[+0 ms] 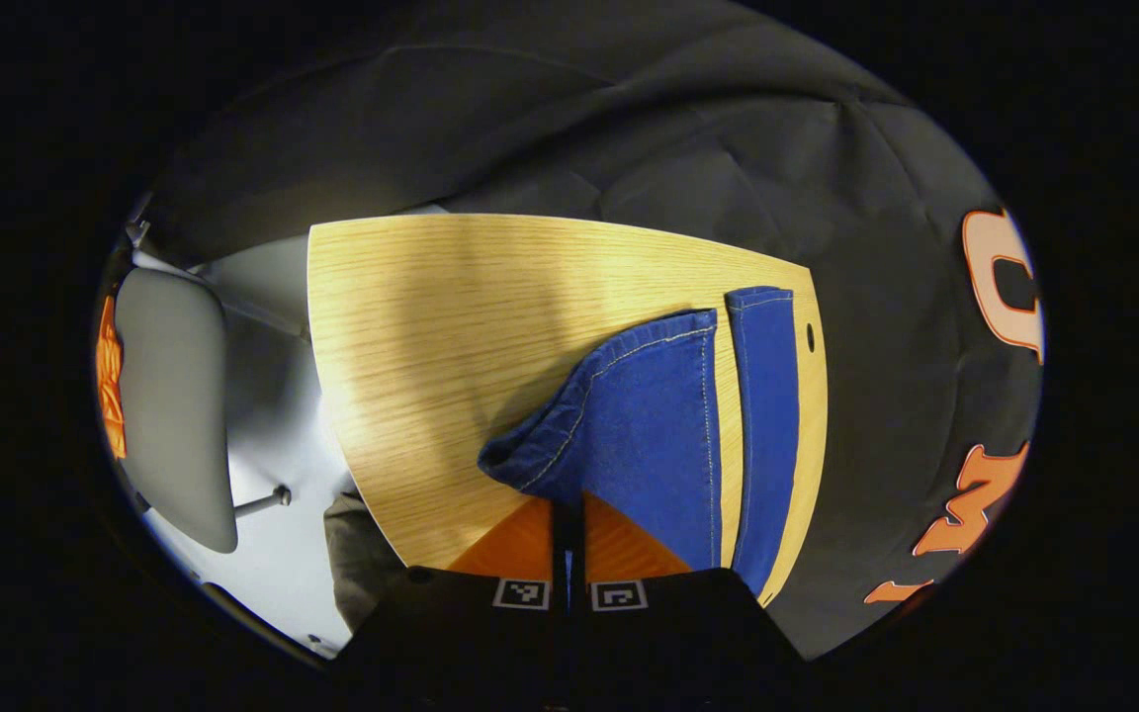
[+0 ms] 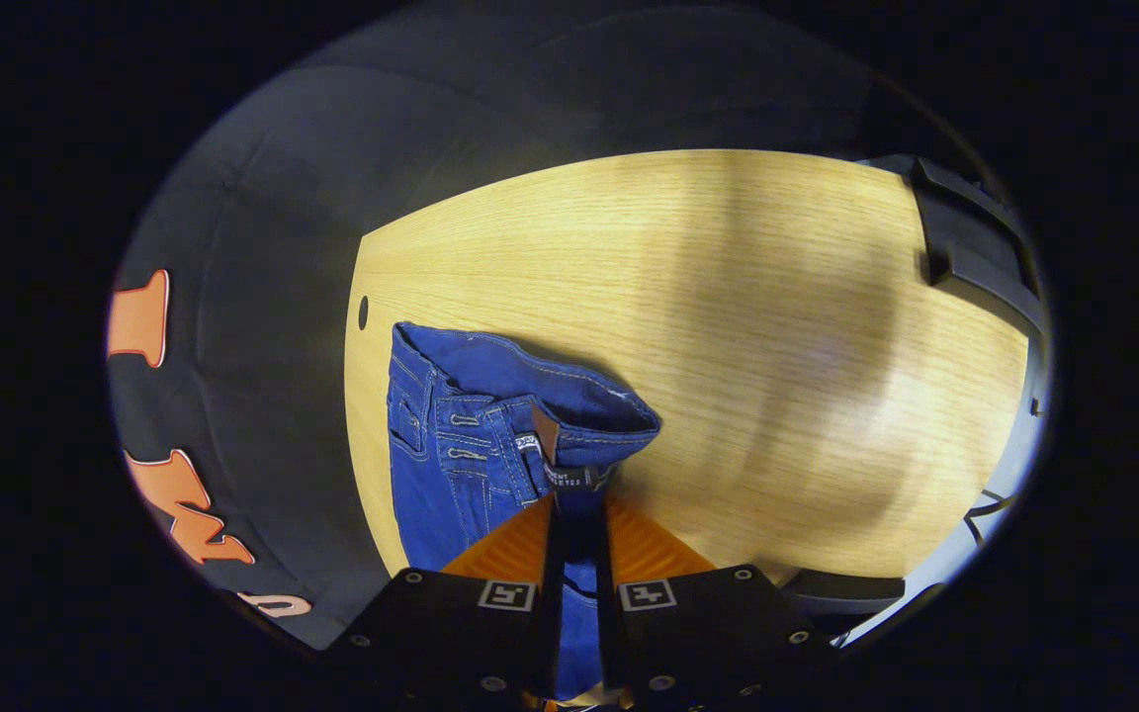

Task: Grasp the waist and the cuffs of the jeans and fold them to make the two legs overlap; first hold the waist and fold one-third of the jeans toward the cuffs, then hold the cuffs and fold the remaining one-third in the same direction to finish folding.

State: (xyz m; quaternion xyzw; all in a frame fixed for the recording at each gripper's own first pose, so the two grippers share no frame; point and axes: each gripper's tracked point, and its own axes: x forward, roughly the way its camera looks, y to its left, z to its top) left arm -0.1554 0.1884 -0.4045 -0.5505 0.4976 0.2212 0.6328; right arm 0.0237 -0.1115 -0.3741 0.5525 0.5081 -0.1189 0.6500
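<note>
Blue jeans lie on a light wooden table. In the left gripper view the near leg's cuff end is lifted and pinched in my left gripper, which is shut on it; the other leg lies flat to its right. In the right gripper view the waist, with its pocket and belt loops, is raised off the table, and my right gripper is shut on the waistband fabric, which runs down between its fingers.
A grey chair stands past the table's left edge in the left gripper view. A small round hole marks the tabletop near the jeans. Dark frame parts sit at the table's far right in the right gripper view.
</note>
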